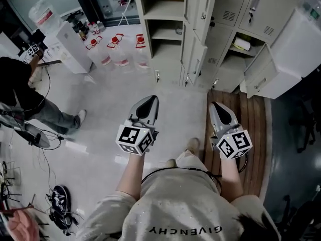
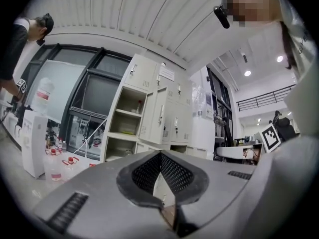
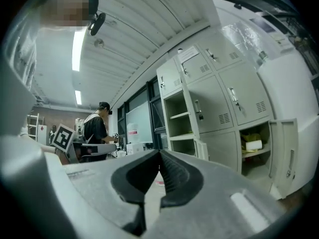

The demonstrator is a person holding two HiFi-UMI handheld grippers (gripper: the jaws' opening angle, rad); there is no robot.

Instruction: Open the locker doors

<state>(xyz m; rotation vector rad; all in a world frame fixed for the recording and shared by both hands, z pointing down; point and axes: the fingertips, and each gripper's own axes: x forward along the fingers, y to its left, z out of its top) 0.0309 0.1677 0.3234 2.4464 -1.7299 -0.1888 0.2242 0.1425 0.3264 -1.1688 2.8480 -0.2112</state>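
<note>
Lockers (image 1: pixel 220 39): grey bank ahead, well apart from both tools. Several doors open; upper door (image 1: pixel 226 1) apparently closed. Left tool (image 1: pixel 149 103) and right tool (image 1: pixel 221 110): jaws together, empty. Recommended: part jaws before reaching its handle.

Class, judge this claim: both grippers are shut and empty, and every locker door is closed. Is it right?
Not quite. The left gripper and right gripper are shut and empty, but several locker doors stand open, not closed. The head view shows them swung out, with shelves visible inside.
</note>
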